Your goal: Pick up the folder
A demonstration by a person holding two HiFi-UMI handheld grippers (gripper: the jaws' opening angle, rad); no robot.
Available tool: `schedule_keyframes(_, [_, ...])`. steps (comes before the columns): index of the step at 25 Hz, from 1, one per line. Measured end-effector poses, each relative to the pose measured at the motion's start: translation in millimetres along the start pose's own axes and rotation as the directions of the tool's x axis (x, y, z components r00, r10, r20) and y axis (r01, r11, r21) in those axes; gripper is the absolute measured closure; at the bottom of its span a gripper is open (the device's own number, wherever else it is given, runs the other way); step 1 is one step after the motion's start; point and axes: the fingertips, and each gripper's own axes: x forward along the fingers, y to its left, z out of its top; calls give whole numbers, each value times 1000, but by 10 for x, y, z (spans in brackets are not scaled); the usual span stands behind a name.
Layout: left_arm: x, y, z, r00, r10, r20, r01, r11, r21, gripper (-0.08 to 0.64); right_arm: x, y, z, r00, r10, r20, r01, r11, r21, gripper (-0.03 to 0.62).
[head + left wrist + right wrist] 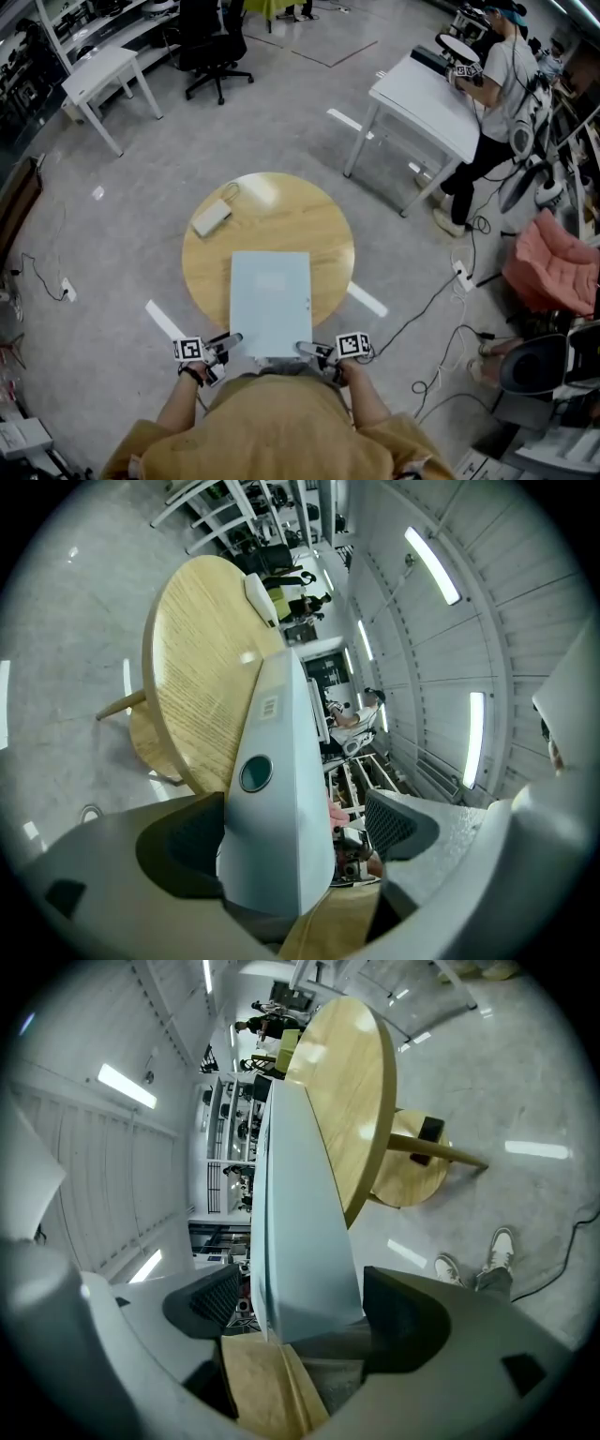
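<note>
A pale blue folder [272,300] lies flat on the round wooden table [211,267], its near edge sticking out over the rim toward me. My left gripper [230,342] is at the folder's near left corner and my right gripper [307,350] at its near right corner. In the left gripper view the folder [281,799] stands edge-on between the wide jaws of the left gripper [295,832], with a gap to one pad. In the right gripper view the folder [300,1241] sits likewise inside the spread right gripper [309,1307]. Neither pair of pads presses on it.
A small beige box with a cord [212,217] lies on the table's far left. White tables [427,98] [98,75] and an office chair [214,47] stand farther off. A person [492,84] stands at the right table. Cables and a pink seat [553,262] are at the right.
</note>
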Motion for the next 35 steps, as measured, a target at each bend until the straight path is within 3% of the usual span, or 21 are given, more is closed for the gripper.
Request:
schedule_keyframes(1, [33,-71,-24,999,-36,9,36,998,-45,104,4,-2,-9,1000,3,-4,-3,1000,4,216])
schedule_keyframes(3, [99,-252,-61,988,-144,52,151,973,-174,106,42,-1,-20,1000,20,-13,-19,1000,12,216])
schedule_keyframes(4, [105,-255,-59,986,-156,58,164,968,-192,106,70,1,-22,999,28,-20,-28,1000,13,216])
schedule_keyframes(6, [115,-213,-40,990,-140,34,144,975,-171,106,114,-3,-20,999,36,-35,-36,999,4,218])
schedule_keyframes(10, [102,-40,-63,997,-14,-80,12,1000,-21,107,146,-29,-40,998,44,-36,-44,999,12,218])
schedule_keyframes(11, [96,-46,-89,996,-16,-93,14,1000,-20,107,162,-27,-55,998,43,-37,-43,999,15,218])
schedule_keyframes(14, [128,-169,-192,991,-97,-89,87,990,-111,107,188,-10,-68,999,23,-45,-23,1000,2,218])
schedule_keyframes(18, [58,-20,-202,995,-18,-98,16,1000,-21,107,207,2,-73,999,-7,-42,7,1000,-14,218])
schedule_keyframes(22, [191,-61,-266,992,-70,-106,61,994,-89,107,238,-41,-69,999,-9,-31,9,1000,5,218])
schedule_keyframes(28, [237,-46,-256,984,-48,-171,50,999,8,110,281,-25,-50,999,-11,-40,10,1000,-4,218])
schedule_keyframes(31, [244,-60,-323,978,-37,-204,40,999,7,118,268,-15,-46,999,-19,-38,19,1000,-11,218])
schedule_keyframes(35, [248,-19,-318,979,-5,-205,10,1000,23,183,261,-11,-38,999,-22,-35,22,1000,-8,218])
